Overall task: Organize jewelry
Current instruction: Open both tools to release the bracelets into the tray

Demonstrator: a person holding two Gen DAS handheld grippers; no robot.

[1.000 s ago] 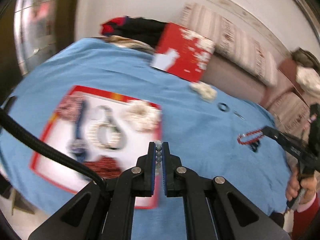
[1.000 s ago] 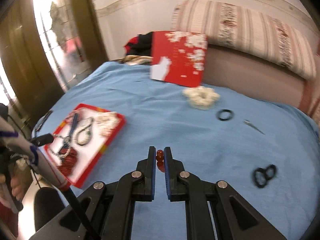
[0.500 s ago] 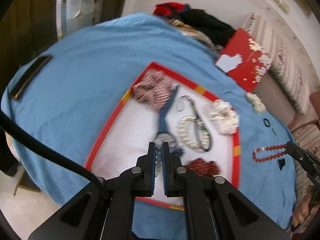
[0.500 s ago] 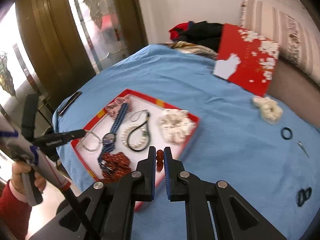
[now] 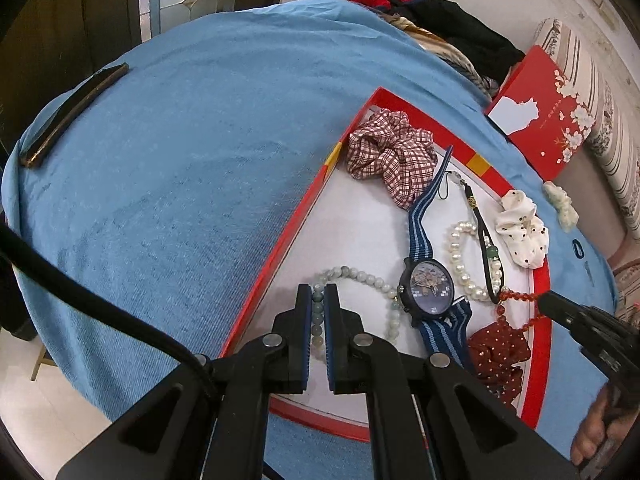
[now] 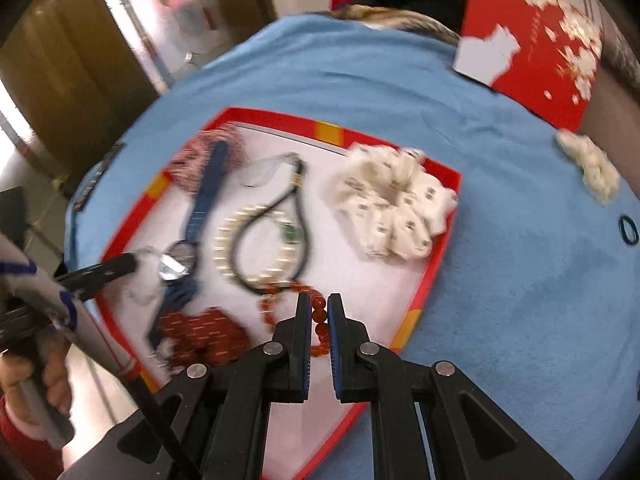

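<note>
Crowding tray, bracelets gripped

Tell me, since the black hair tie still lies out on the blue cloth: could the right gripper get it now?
Probably not yet: the right gripper is shut on the red bead bracelet over the tray; the hair tie itself lies unobstructed.

Tray on tablecloth. In tray: checked scrunchie at far corner; watch along middle; pearl bracelet and cord loop right of watch; dotted scrunchie at right rim; dark scrunchie at near side. Pale bead bracelet left of watch, in left gripper. Red bead bracelet in right gripper. Box lid beyond tray. Flat case at far left edge.
</note>
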